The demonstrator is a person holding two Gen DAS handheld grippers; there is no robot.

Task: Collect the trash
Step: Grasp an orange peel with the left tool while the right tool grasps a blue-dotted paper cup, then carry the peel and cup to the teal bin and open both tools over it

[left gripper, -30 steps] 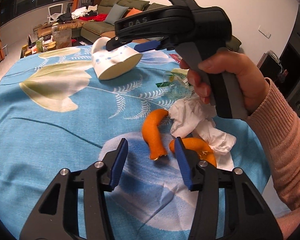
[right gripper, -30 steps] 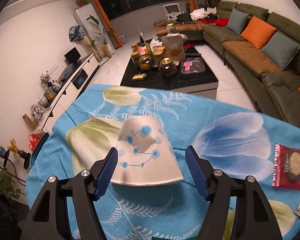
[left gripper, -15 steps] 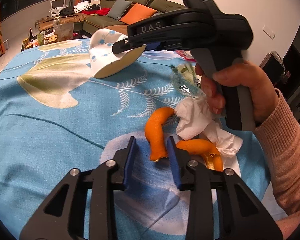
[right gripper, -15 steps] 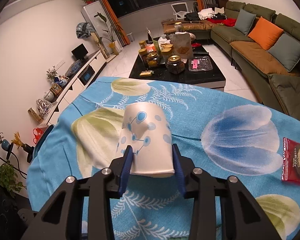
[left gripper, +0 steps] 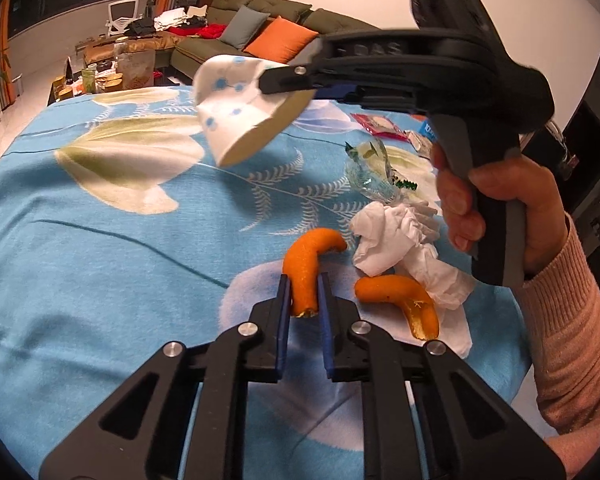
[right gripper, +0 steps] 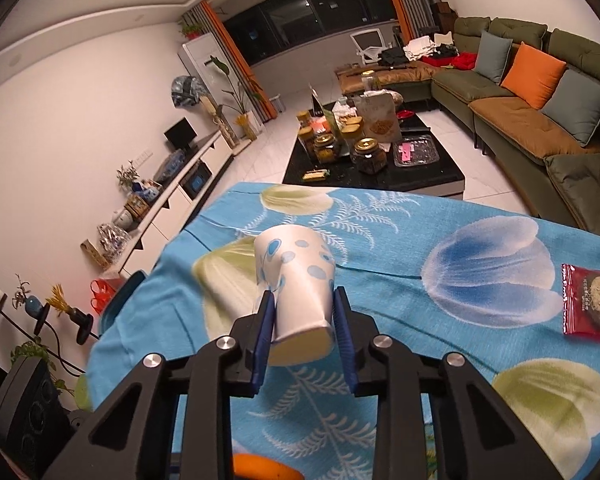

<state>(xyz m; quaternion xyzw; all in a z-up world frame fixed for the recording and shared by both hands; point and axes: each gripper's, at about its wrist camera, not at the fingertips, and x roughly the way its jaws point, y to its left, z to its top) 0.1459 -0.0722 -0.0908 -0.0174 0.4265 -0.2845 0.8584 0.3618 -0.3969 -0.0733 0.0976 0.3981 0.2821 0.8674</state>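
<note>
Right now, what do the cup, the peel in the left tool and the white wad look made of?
Cup: looks like thin paper, smooth printed white with blue dots; its wall buckles inward between the right tool's pads.
Peel: citrus rind, matte dimpled orange outside, with a ragged torn end.
Wad: soft tissue paper, crumpled into fine creases.

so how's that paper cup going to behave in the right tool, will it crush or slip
The paper cup is already pinched near its rim by the right tool, whose jaws have just been closing on it. Its mouth looks squashed into an oval, so it probably crushes easily. It hangs clear of the cloth, so it is likely light.
</note>
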